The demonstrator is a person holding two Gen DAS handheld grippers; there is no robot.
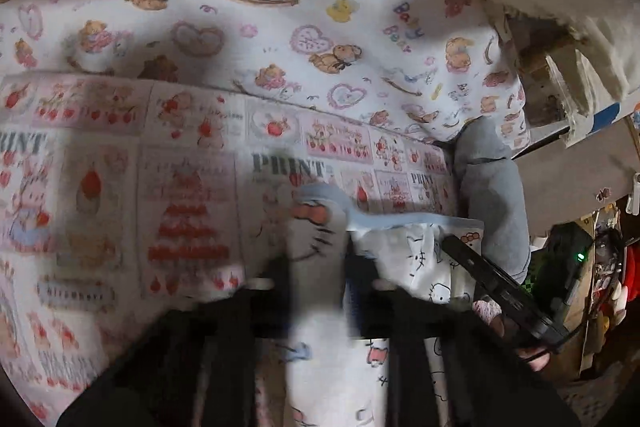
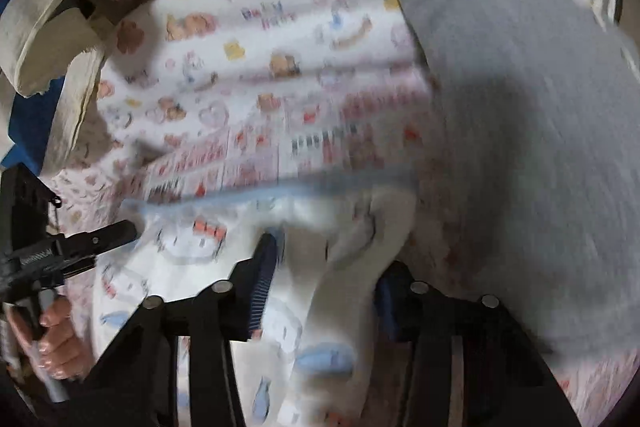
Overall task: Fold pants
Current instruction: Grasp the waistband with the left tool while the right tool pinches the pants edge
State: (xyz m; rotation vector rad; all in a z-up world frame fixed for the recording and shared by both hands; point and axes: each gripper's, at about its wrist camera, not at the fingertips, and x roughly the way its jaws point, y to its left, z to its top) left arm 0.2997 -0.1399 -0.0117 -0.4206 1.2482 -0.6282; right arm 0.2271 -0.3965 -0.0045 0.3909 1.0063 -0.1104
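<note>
- Bear-print sheet (image 1: 280,27) & strawberry-print cover (image 1: 120,187): both soft and busy-patterned, right under the work. If I dip too low on a regrip I could pinch bedding along w/ the pants.
- Grey garment (image 2: 520,147): lies just beside the pants on the right side, prob touching. If I sweep the fold that way I risk dragging it in or burying the edge under it.
- Pants (image 1: 420,267): white cat print, on the strawberry cover at the near edge, waist end up between my two tools. Fabric's thin and bunched, so an uneven lift likely gives a skewed fold.
- Blue waistband (image 1: 400,219): rumpled, not taut. If the hands pull apart unevenly one corner could slip.
- Left gripper (image 1: 320,275): clenched on the pants at the waistband's left end. The bite looks shallow in the right wrist view and might pop off under tension.
- Right gripper (image 2: 324,279): a fold of pants sits between the fingers, but w/ the blur I can't tell if the pads are pressing. If they aren't, lifting now leaves that side behind.
</note>
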